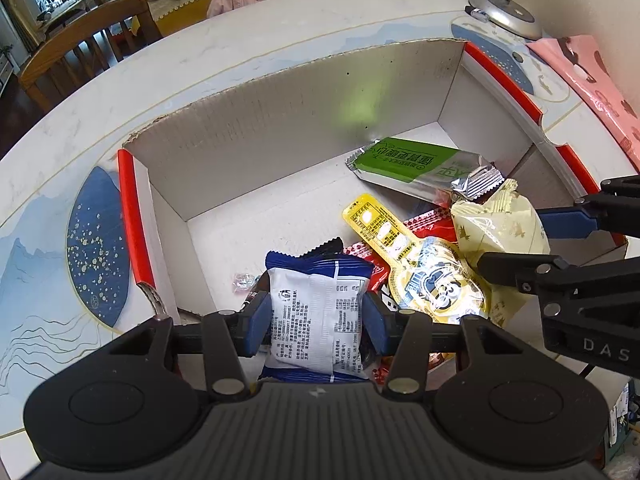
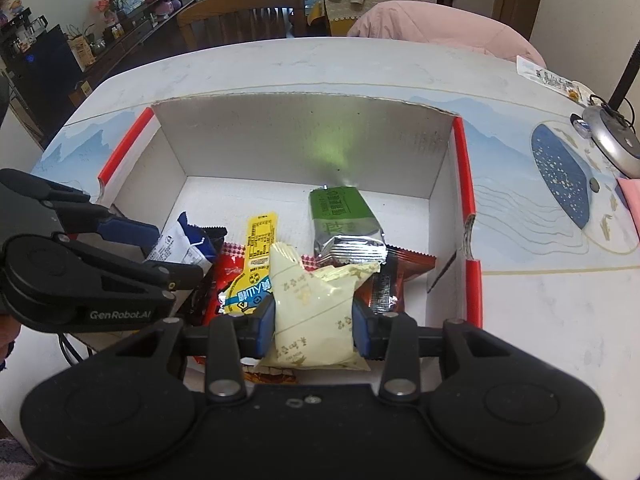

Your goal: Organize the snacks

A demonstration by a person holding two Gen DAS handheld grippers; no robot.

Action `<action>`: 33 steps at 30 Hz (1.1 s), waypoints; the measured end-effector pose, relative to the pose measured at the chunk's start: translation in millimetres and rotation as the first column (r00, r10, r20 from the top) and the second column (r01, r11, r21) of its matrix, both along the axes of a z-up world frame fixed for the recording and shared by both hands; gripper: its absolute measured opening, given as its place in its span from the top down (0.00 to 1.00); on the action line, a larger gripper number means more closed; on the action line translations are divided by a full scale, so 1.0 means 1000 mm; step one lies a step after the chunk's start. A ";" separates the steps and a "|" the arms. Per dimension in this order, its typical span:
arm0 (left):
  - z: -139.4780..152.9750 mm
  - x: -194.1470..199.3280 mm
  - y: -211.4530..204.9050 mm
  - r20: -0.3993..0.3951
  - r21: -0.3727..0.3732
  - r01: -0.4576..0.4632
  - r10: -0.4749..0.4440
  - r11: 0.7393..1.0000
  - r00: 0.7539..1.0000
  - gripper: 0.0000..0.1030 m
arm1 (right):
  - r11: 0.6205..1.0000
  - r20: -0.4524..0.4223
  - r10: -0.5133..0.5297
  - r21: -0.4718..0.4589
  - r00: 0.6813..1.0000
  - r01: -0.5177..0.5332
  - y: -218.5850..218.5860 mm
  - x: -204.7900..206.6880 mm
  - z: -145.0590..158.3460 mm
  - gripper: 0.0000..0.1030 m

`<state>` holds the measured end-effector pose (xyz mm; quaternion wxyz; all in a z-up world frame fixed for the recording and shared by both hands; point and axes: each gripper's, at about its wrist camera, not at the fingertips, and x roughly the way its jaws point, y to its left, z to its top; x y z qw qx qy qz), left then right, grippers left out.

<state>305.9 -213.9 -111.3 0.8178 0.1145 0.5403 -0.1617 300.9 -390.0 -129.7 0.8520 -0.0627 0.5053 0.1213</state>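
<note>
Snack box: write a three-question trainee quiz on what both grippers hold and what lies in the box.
1. True or false: the left gripper is shut on the blue-and-white packet.
2. What does the right gripper hold? A) the green packet B) the cream packet C) nothing
3. Fill in: the green packet lies in the box near its ___ wall.

Key: 1 true; 2 B; 3 far.
</note>
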 end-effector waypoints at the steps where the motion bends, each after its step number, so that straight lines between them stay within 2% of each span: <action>1: 0.000 -0.001 0.000 0.002 -0.003 -0.002 0.002 1.000 1.000 0.52 | 1.000 -0.001 0.002 -0.001 1.000 -0.002 0.000 0.000 0.000 0.63; 9: 0.013 -0.009 0.011 0.035 -0.048 -0.014 0.016 0.999 0.999 0.52 | 1.000 0.027 0.001 0.030 1.000 -0.001 0.000 -0.007 0.008 0.63; 12: 0.021 -0.015 0.016 0.059 -0.065 -0.001 0.005 0.998 0.998 0.48 | 0.999 0.040 -0.016 0.044 0.999 0.014 0.000 -0.011 0.012 0.62; 22: 0.051 -0.042 0.040 0.153 -0.135 0.012 0.009 0.991 0.988 0.44 | 0.994 0.103 -0.053 0.101 0.993 0.043 0.009 -0.033 0.033 0.58; 29: 0.071 -0.061 0.052 0.207 -0.178 0.034 0.004 0.983 0.978 0.38 | 0.992 0.170 -0.059 0.119 0.984 0.039 0.021 -0.050 0.053 0.47; 33: 0.080 -0.070 0.063 0.218 -0.208 0.032 0.015 0.978 0.976 0.38 | 0.990 0.193 -0.068 0.131 0.979 0.043 0.025 -0.057 0.061 0.46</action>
